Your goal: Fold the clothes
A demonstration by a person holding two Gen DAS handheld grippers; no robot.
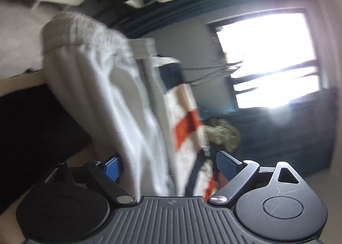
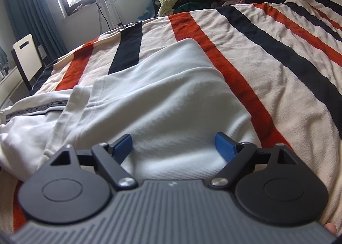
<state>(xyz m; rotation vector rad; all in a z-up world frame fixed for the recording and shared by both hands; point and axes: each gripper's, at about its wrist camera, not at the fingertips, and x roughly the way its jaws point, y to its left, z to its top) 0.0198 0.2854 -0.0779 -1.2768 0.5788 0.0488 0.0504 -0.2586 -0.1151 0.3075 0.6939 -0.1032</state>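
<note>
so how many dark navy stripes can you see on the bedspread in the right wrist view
3: a short stripe at left above the white garment, a long diagonal stripe at centre-right, and another at far right. More may lie out of frame.

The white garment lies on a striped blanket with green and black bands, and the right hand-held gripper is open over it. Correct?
Not quite. In the right wrist view the blanket has orange-red and black bands, not green. The white garment does lie on it, with the right hand-held gripper open over it.
</note>
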